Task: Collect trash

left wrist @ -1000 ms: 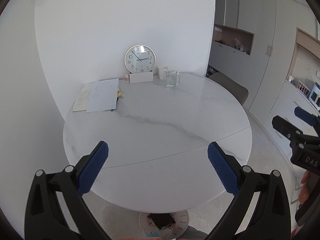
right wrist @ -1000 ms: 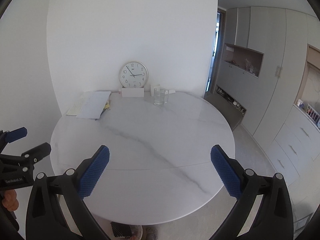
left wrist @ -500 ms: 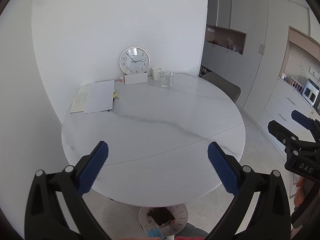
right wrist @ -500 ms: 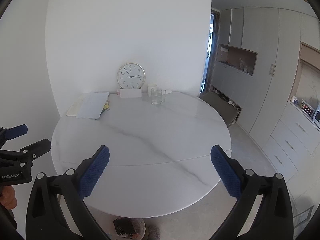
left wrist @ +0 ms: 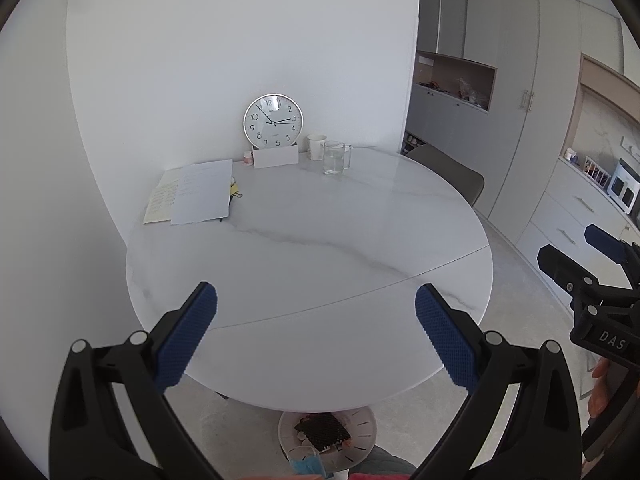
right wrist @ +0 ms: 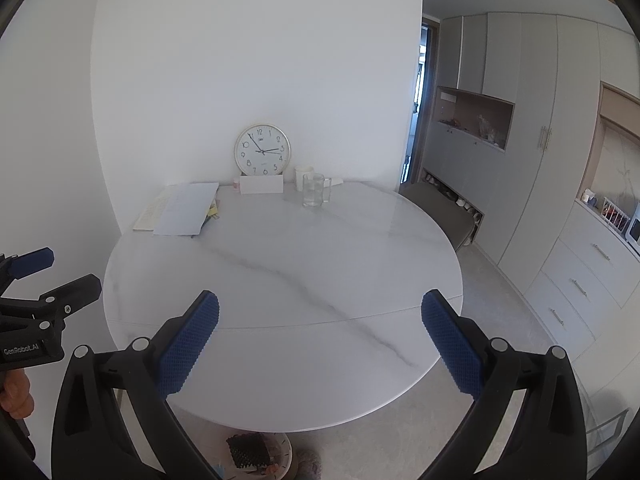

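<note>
Facing a round white marble table [left wrist: 304,264]: left gripper [left wrist: 316,294] and right gripper [right wrist: 320,300], side by side, each with its blue-padded jaws spread wide and nothing between them.

Item, possible trash: a dark mesh-textured piece [left wrist: 322,432] lying on the table's round pedestal base [left wrist: 360,428], on the floor under the near edge. It sits below and well apart from both pairs of jaws, roughly centred under the left pair (whether it is the trash cannot be told). Its long axis runs roughly left to right across the left view; which end leads is not clear.

Tabletop, far side: clock [left wrist: 273,121] leaning on the wall, white card [left wrist: 275,157] in front of it, mug [left wrist: 316,147], glass jug [left wrist: 335,157], papers [left wrist: 196,192] to the left.

Room: white wall behind, grey cabinets [right wrist: 520,152] to the right, chair [left wrist: 448,170] at the table's far right.
</note>
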Demonstrator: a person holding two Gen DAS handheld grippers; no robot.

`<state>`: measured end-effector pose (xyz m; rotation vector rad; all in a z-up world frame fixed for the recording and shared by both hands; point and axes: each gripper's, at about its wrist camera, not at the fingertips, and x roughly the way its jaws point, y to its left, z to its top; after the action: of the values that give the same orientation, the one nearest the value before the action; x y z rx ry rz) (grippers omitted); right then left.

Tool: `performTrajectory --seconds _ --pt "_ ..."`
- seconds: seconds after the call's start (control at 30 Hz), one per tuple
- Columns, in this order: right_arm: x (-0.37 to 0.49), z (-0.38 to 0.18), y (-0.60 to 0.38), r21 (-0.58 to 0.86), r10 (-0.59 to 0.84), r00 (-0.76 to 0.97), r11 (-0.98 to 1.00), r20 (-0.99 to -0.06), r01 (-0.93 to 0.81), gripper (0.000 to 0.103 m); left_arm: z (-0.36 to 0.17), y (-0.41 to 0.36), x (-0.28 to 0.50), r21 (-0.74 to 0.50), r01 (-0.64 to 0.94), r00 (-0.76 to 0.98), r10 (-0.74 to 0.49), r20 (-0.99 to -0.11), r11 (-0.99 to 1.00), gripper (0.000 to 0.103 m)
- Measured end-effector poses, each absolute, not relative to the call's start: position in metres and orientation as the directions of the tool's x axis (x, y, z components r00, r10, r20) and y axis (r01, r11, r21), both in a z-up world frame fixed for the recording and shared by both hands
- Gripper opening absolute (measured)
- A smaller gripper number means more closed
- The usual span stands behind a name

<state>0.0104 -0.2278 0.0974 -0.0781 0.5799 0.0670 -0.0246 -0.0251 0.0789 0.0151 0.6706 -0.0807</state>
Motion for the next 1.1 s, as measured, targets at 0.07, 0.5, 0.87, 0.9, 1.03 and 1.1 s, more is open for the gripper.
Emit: performTrajectory --seconds 0.07,0.5,0.87,0.9,1.03,1.1 --pt "0.0105 0.098 -0.2281 -0.055 0.041 0.834 0.995 -0.55 -0.085 0.101 0.0788 -0.0255 -0.0239 -0.011 0.083 0.78 -0.072 -0.622 0.997 0.095" --pt "0.008 0.0957 -0.2301 -0.048 0.045 0.831 0.995 -0.554 -0.086 0.101 0.0776 -0.0272 -0.0243 -0.004 0.085 0.778 -0.069 -0.625 0.996 0.095" --pt "0.0074 0.0947 -0.2333 -0.045 0.052 0.83 0.995 -0.556 -0.092 0.101 0.0756 -0.0246 -0.025 -0.006 0.079 0.775 -0.065 -0.629 0.997 0.095" --pt "0.0075 0.0946 -0.2339 -0.046 0.052 0.829 0.995 -0.556 -0.093 0.101 0.0758 -0.0246 -0.025 -0.006 0.081 0.775 -0.066 -0.629 0.997 0.095" --pt "0.0077 0.0946 -0.2351 -0.042 0.05 0.829 0.995 -0.557 -0.089 0.101 0.0741 -0.0245 -0.0255 -0.004 0.084 0.773 -0.068 -0.631 0.996 0.095" --pt "0.0076 0.0944 -0.2359 -0.041 0.051 0.828 0.995 -0.558 -0.088 0.101 0.0734 -0.0248 -0.0259 -0.004 0.084 0.773 -0.068 -0.631 0.996 0.095"
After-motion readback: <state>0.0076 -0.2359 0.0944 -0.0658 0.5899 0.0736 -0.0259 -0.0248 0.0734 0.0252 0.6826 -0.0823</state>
